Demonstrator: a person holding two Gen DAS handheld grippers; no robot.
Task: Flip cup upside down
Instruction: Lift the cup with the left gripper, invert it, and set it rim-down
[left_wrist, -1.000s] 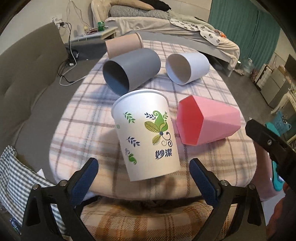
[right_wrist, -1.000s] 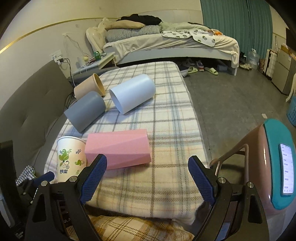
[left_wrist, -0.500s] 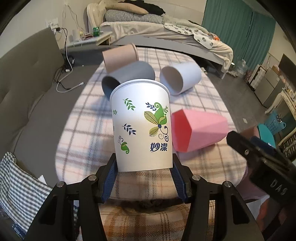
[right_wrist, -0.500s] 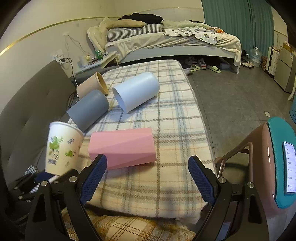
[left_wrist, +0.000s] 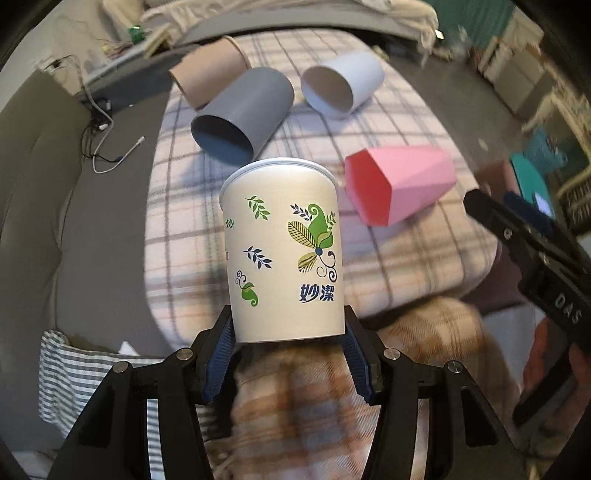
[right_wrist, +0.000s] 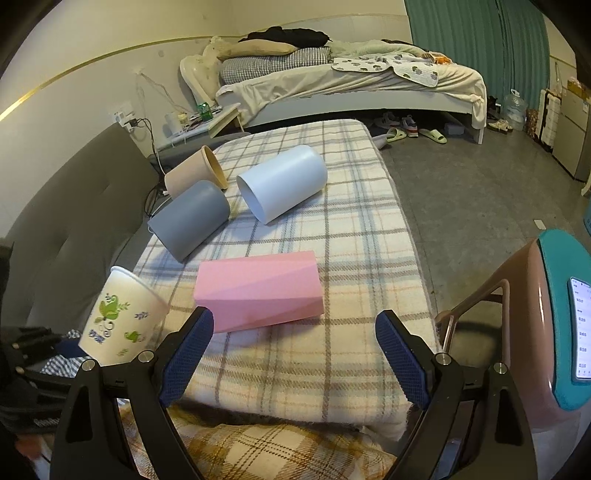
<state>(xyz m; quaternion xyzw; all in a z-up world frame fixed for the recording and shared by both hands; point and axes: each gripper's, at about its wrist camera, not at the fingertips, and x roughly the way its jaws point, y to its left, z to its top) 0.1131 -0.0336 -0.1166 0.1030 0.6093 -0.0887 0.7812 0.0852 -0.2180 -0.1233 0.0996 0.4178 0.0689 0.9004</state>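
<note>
Left wrist view: the paper cup (left_wrist: 282, 251) is clamped near its base between the blue pads of the left gripper (left_wrist: 288, 354), rim up, lifted off the plaid blanket (left_wrist: 417, 258). Beyond the paper cup, four cups are seen lying on their sides: grey cup (left_wrist: 242, 116) straight behind, beige cup (left_wrist: 210, 74) behind that, white cup (left_wrist: 341, 85) and pink faceted cup (left_wrist: 399, 192) off toward the other gripper's side (background blurred).

Right wrist view: the right gripper (right_wrist: 293, 354) is held spread wide with nothing between its pads. The paper cup (right_wrist: 120, 317) is seen tilted, beside the pink faceted cup (right_wrist: 258, 295), off the blanket's edge.
</note>
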